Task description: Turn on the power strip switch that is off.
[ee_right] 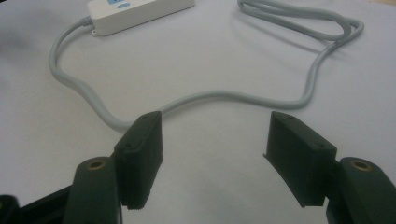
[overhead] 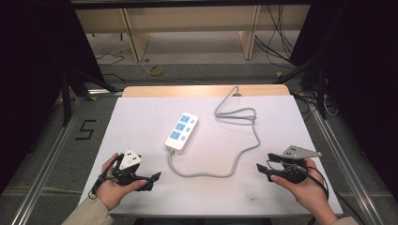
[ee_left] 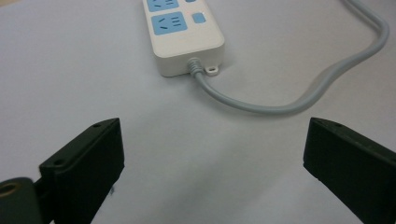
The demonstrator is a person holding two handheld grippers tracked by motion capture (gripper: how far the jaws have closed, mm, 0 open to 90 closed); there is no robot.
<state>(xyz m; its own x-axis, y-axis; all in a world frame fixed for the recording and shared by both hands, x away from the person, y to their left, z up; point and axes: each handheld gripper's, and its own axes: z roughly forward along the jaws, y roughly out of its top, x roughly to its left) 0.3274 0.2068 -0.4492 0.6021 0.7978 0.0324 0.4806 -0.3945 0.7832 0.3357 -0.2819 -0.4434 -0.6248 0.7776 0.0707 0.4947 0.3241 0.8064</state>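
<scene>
Power strip (overhead: 181,131) between both grippers' wide-open, empty fingers (ee_left: 86,163)

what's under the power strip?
The power strip lies flat on the white table sheet, with its grey cable running out of the near end across the sheet. Whatever sits directly beneath the strip's body is covered, so cannot tell.
</scene>
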